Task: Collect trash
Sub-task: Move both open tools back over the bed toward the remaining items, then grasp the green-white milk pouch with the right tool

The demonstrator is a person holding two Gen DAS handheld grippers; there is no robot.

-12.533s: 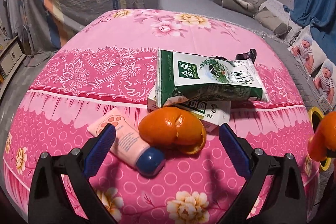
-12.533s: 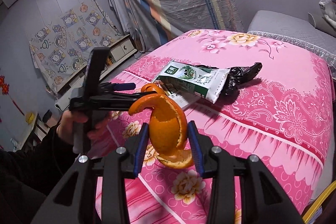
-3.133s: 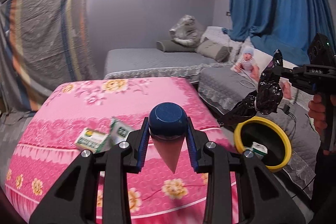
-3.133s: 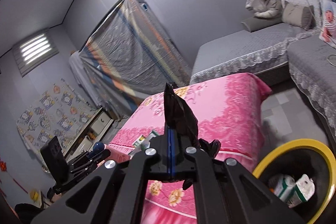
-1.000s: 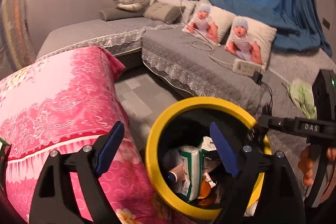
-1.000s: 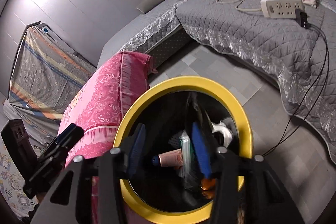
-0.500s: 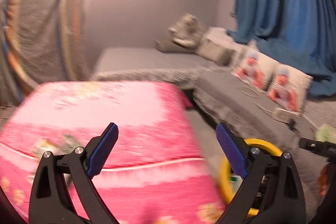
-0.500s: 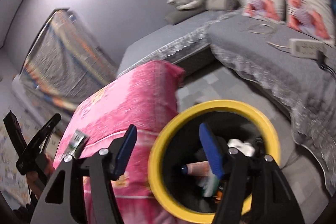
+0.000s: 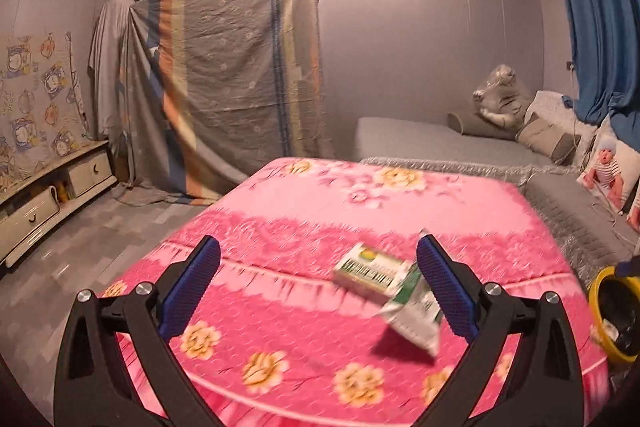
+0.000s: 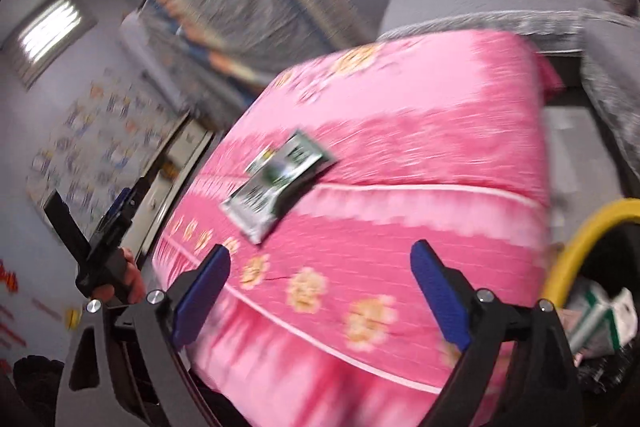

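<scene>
Here the pink floral bed [image 9: 304, 211] fills the middle of both wrist views, with a grey sofa [image 9: 440, 143] behind it and a draped striped cloth [image 9: 224, 75] against the far wall. At the bed's right foot stands the yellow-rimmed bin [image 10: 576, 239], already holding several discarded packages; only a sliver of it shows at the right edge of the left wrist view.

The left gripper [image 9: 318, 287] hangs above the near part of the bed with its jaws spread wide and nothing between them. The right gripper [image 10: 320, 297] is likewise spread wide and empty, placed between the bed and the bin; its view is smeared by motion blur.

The remaining trash lies on the bed: a green-and-white pouch [image 9: 414, 311] resting partly on a flat white carton [image 9: 366, 269], the two touching. In the left wrist view the pair sits just ahead of the gripper and off to the right of its centre line, close to the right finger. The pouch's long axis runs obliquely, from far-left to near-right across that view. Judged from both views, the left gripper is the nearer one; the right gripper sees the same pair farther off, ahead and to its left.
</scene>
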